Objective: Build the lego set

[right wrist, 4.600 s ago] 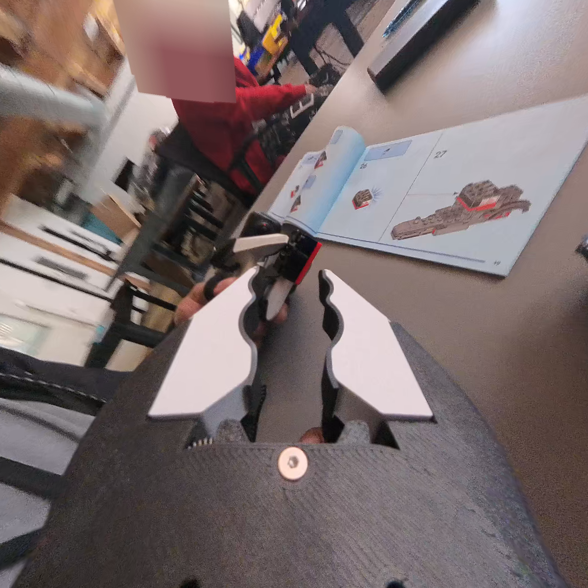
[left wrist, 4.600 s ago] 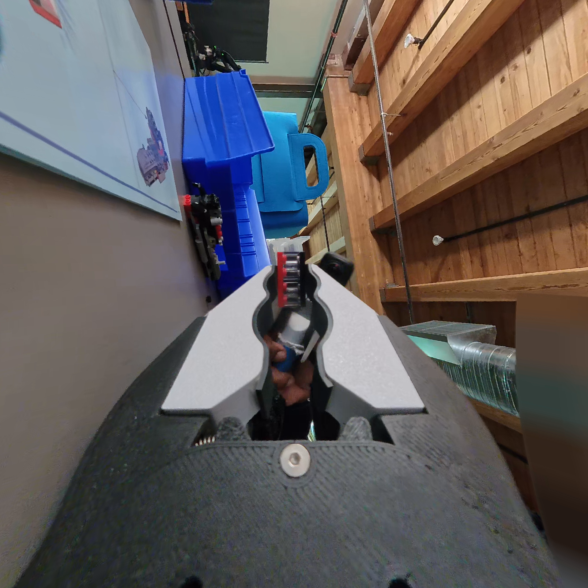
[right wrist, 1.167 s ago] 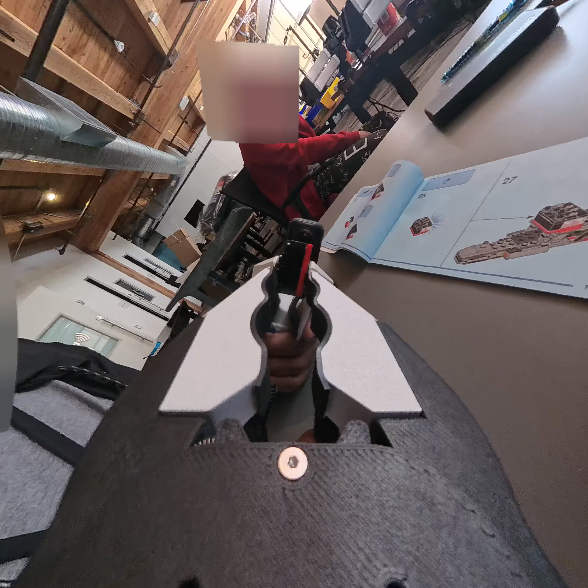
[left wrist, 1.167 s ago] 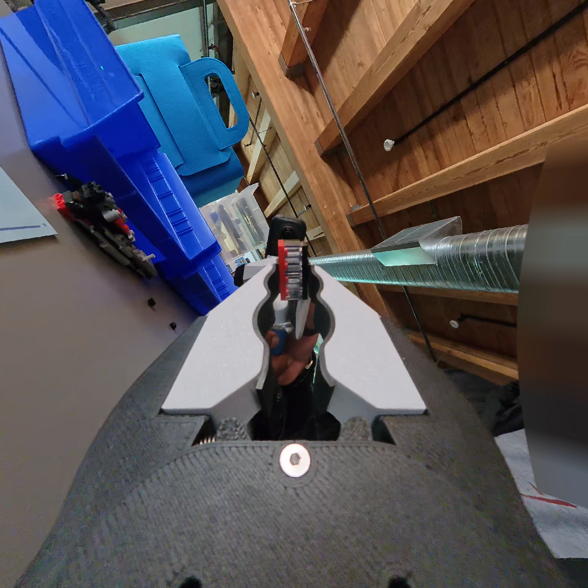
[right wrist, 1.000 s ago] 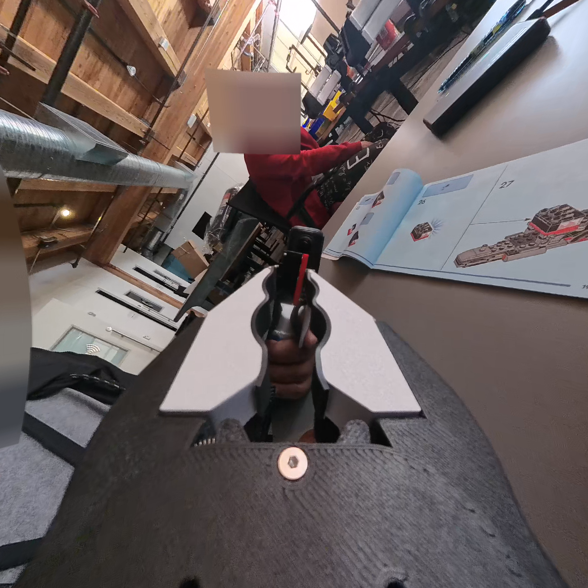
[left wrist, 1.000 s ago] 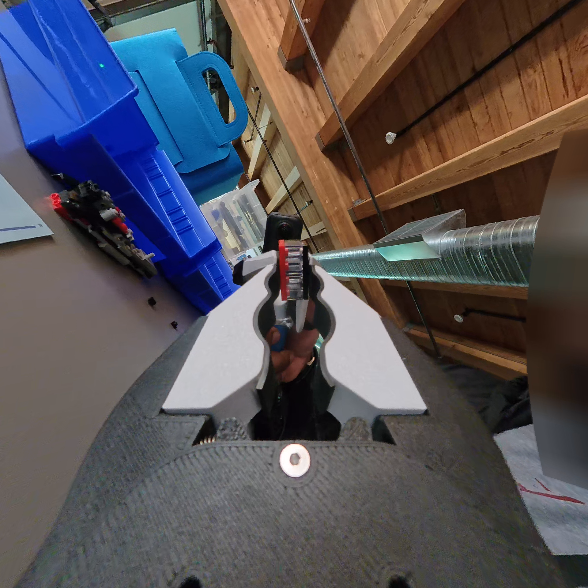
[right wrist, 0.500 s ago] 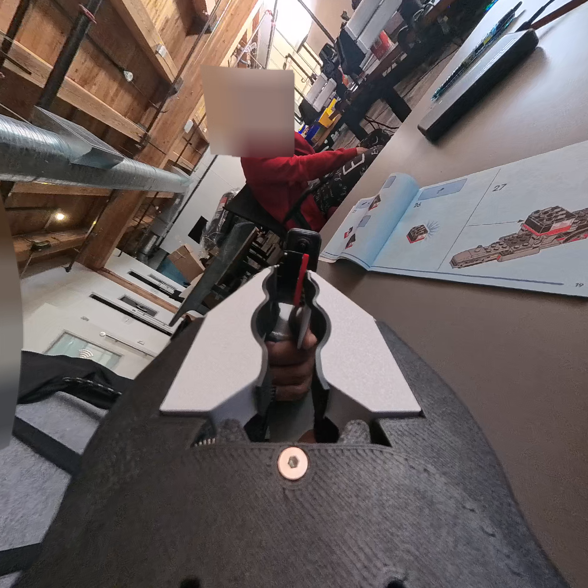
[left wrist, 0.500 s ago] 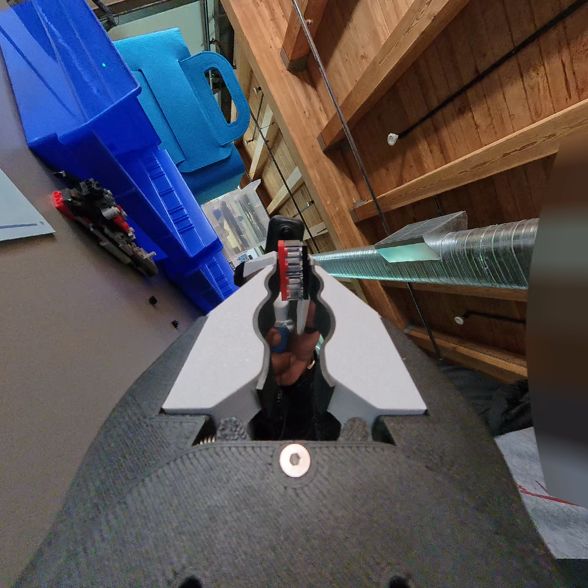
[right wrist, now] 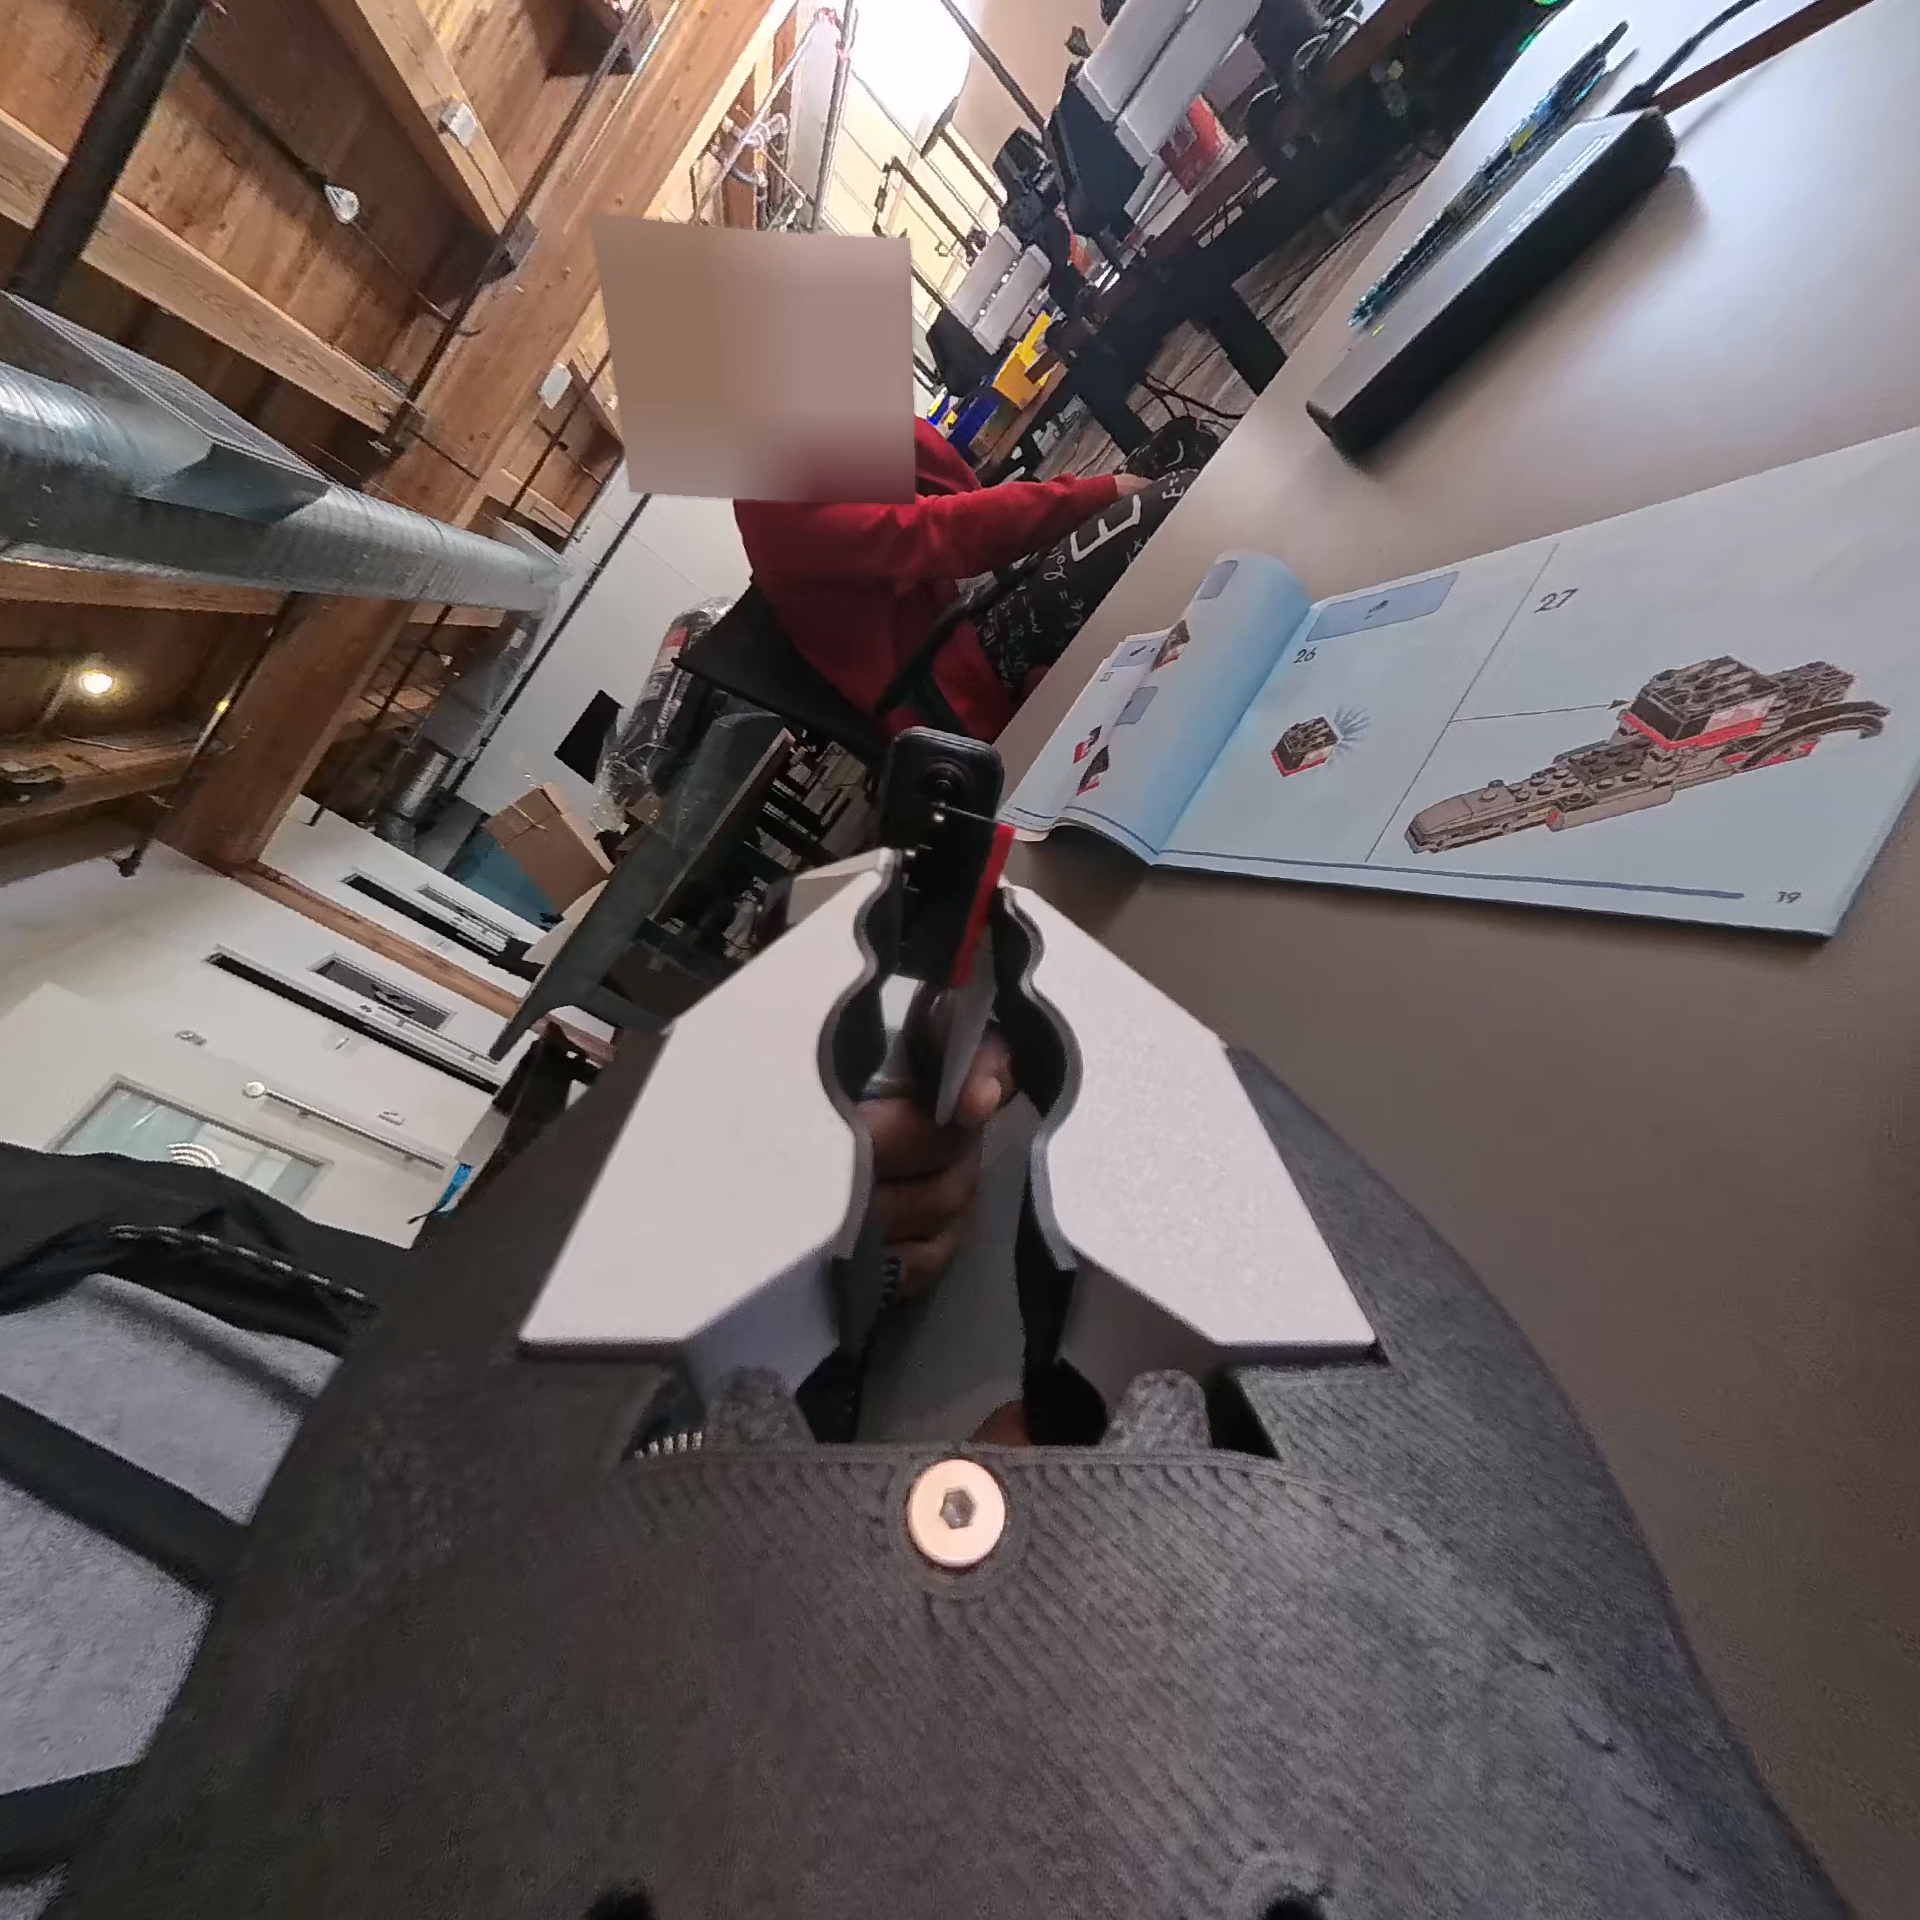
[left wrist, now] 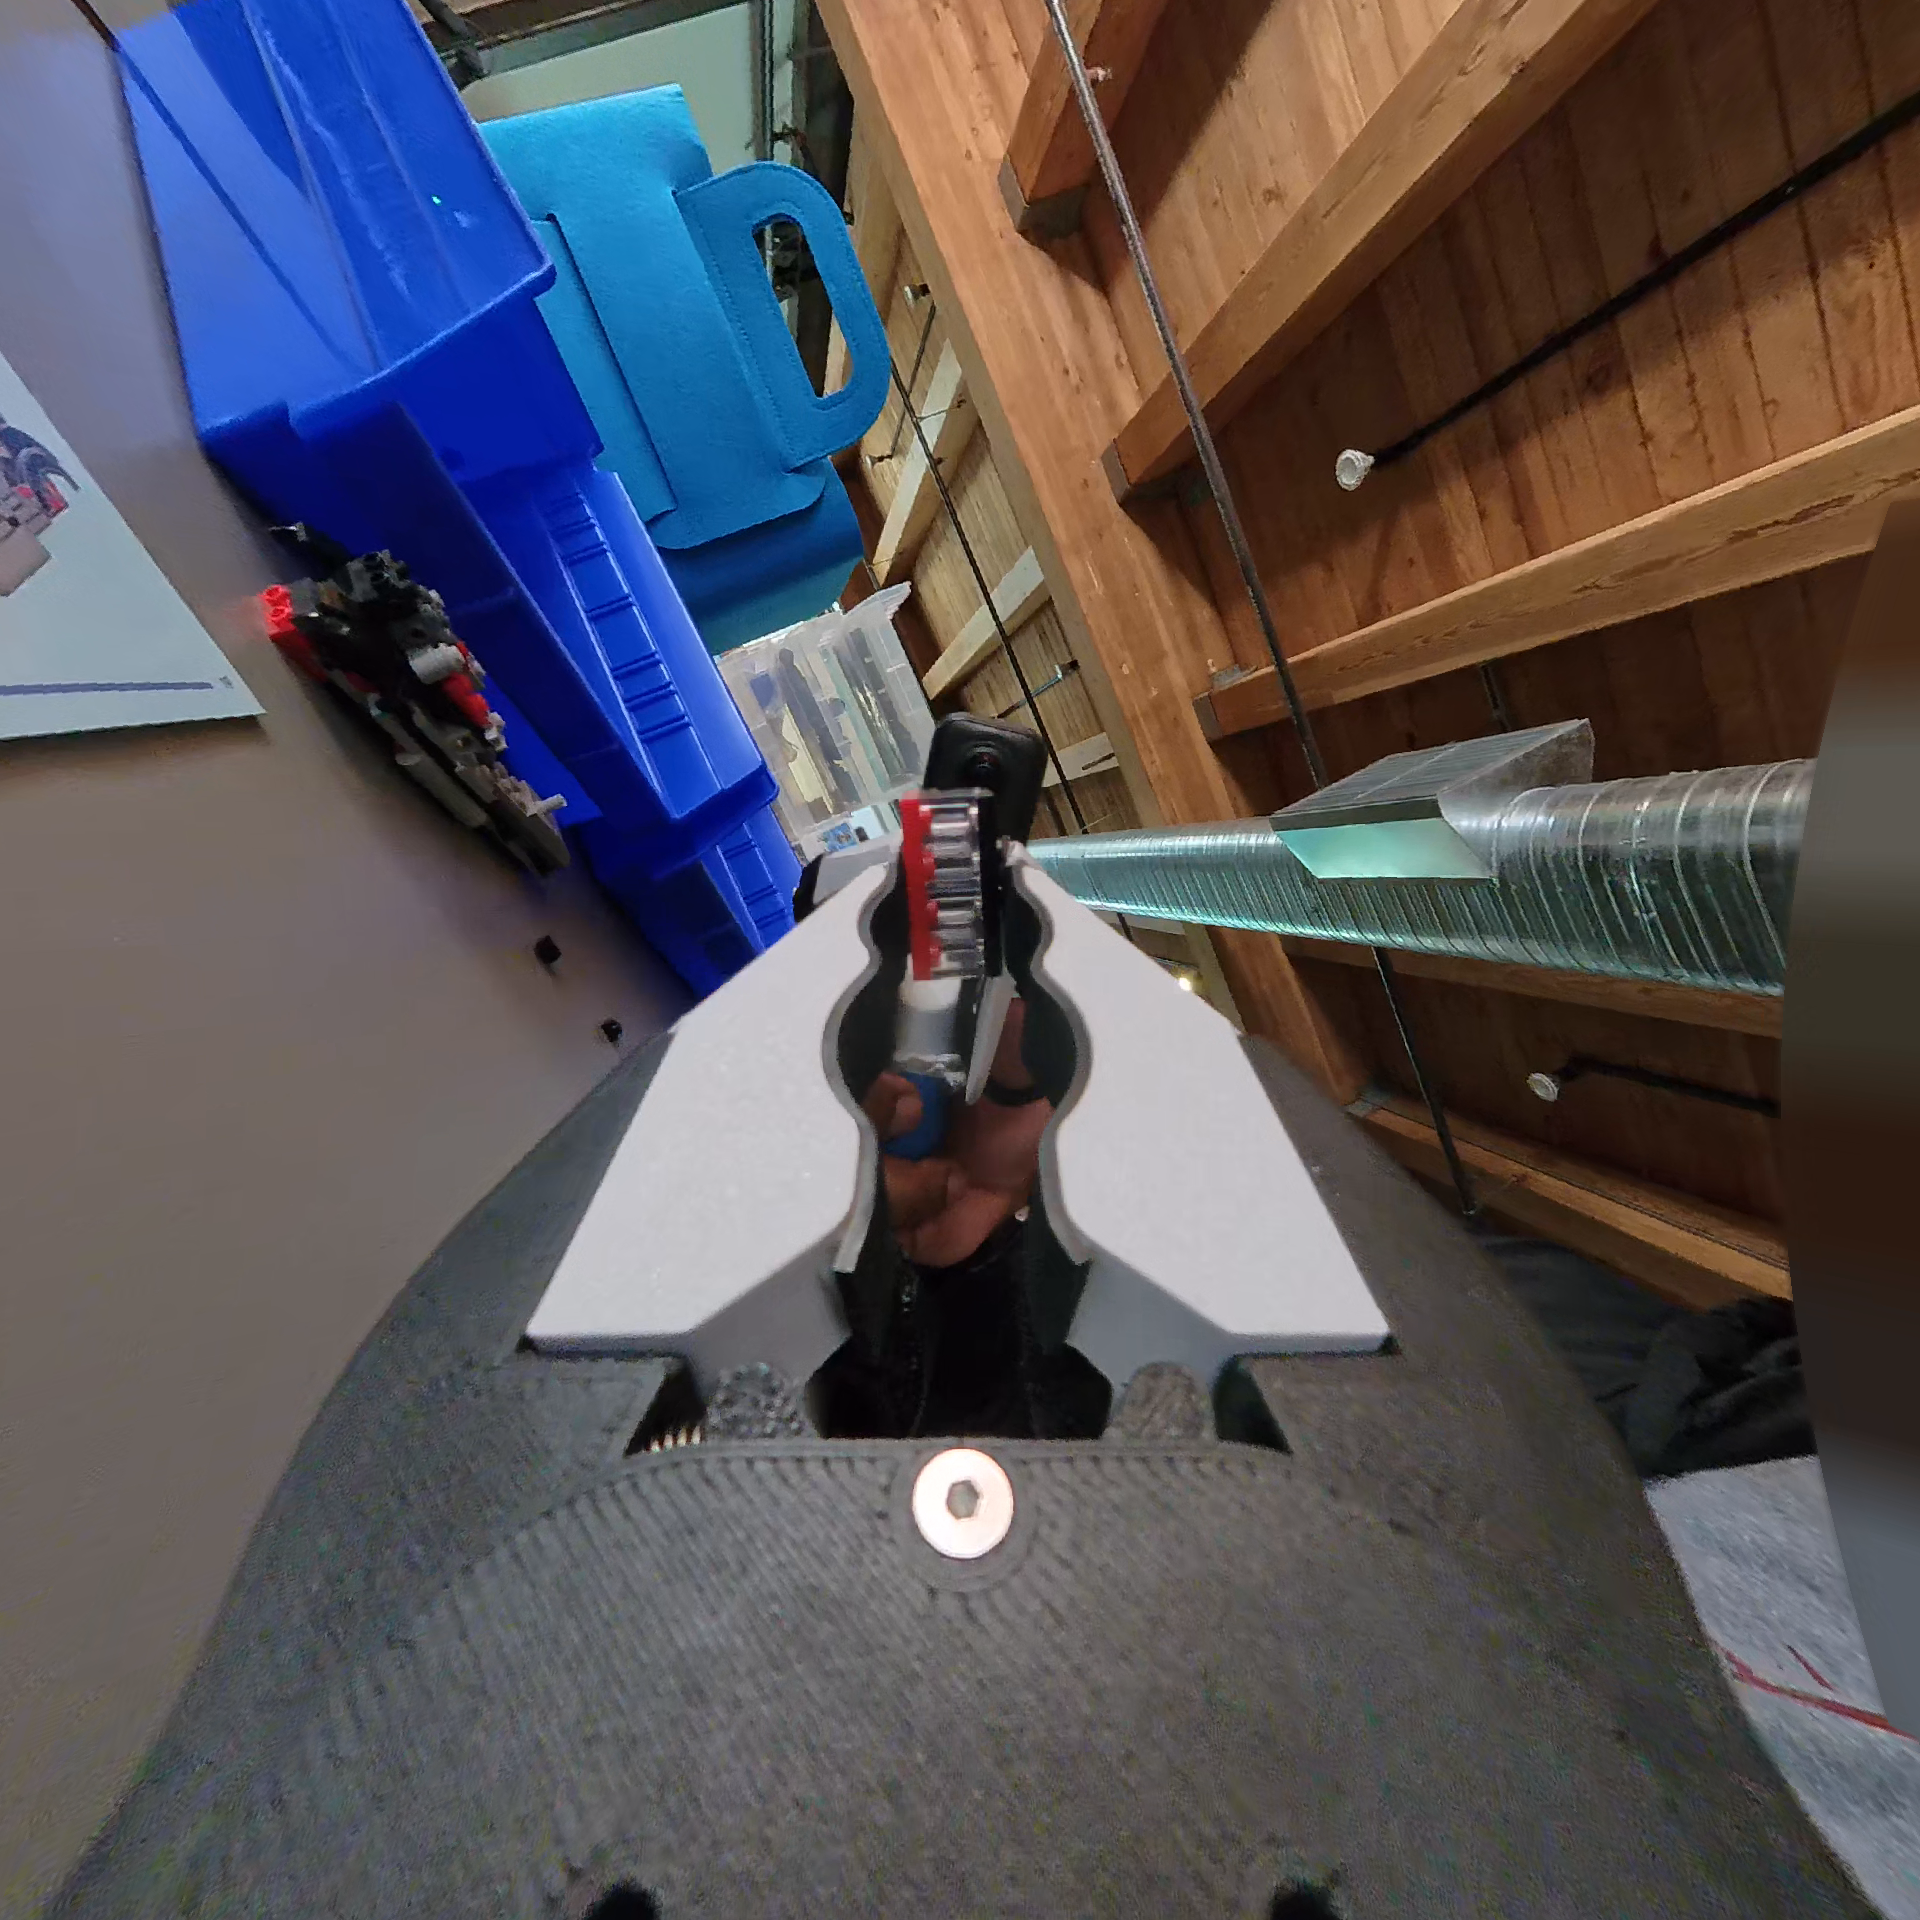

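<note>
both grippers (left wrist: 951, 894) (right wrist: 940, 904) clamp 1 red-edged lego piece (left wrist: 940, 894) beside the printed booklet (right wrist: 1507, 748).

We list: matt brown table (right wrist: 1558, 1143); glossy blue plastic bins (left wrist: 436, 416); rough-grained wood planks (left wrist: 1351, 312); ribbed shiny metal duct (left wrist: 1455, 883); smooth paper instruction booklet (right wrist: 1455, 748); shiny plastic lego piece (left wrist: 951, 894); blue felt-like bag (left wrist: 675, 312).

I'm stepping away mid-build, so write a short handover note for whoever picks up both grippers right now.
Left gripper: shut on the small red-and-grey lego block.
Right gripper: shut on the same block, from the opposite side, above the table.
Main lego model: lies on the table beside the blue bins.
Instruction booklet: lies open.
Done: block assembled and gripped.
Left: mount it on the model.
</note>
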Demonstrator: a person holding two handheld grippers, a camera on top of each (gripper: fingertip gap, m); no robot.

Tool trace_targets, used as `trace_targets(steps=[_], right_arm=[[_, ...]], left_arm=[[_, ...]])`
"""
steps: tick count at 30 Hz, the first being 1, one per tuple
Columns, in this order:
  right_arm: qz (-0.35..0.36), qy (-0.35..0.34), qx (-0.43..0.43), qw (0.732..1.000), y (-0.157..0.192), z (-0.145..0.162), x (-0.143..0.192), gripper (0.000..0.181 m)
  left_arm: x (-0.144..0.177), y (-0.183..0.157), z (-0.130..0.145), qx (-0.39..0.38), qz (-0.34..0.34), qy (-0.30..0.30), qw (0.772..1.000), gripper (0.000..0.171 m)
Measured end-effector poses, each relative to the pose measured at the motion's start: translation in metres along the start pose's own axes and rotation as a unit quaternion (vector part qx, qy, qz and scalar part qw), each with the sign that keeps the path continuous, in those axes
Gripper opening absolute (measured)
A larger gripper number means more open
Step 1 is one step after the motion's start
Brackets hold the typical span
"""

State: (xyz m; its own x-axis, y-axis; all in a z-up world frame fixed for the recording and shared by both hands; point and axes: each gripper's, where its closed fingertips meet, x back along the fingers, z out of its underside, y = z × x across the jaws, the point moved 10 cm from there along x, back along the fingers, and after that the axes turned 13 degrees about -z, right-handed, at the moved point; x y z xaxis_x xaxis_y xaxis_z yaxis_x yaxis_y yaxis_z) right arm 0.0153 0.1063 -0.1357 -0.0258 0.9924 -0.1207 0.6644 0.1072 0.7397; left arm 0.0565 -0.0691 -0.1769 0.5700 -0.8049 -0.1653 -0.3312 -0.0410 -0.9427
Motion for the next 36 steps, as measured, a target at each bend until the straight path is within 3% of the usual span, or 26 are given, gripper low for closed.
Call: trace_targets(steps=[2, 4, 11, 16, 27, 36], right_arm=[[0.015, 0.002, 0.006, 1.0, -0.001, 0.0, 0.003, 0.021], [0.039, 0.015, 0.026, 0.999, -0.002, 0.0, 0.009, 0.036], [0.155, 0.076, 0.117, 0.978, 0.004, 0.002, 0.054, 0.04], [0.226, 0.102, 0.143, 0.958, 0.01, 0.004, 0.086, 0.039], [0.31, 0.148, 0.123, 0.931, 0.009, 0.015, 0.151, 0.031], [0.328, 0.216, 0.144, 0.908, 0.001, 0.034, 0.156, 0.027]], left_arm=[[0.001, 0.0, 0.0, 0.001, -0.014, -0.008, 1.0, 0.017], [0.006, 0.0, -0.003, 0.0, -0.037, -0.018, 0.999, 0.018], [0.039, 0.005, -0.024, -0.013, -0.123, -0.053, 0.991, 0.017], [0.039, 0.01, -0.024, 0.007, -0.118, -0.05, 0.992, 0.017], [0.023, 0.012, -0.011, 0.017, -0.12, -0.018, 0.992, 0.018], [0.005, 0.013, 0.003, 0.034, -0.107, 0.014, 0.994, 0.018]])
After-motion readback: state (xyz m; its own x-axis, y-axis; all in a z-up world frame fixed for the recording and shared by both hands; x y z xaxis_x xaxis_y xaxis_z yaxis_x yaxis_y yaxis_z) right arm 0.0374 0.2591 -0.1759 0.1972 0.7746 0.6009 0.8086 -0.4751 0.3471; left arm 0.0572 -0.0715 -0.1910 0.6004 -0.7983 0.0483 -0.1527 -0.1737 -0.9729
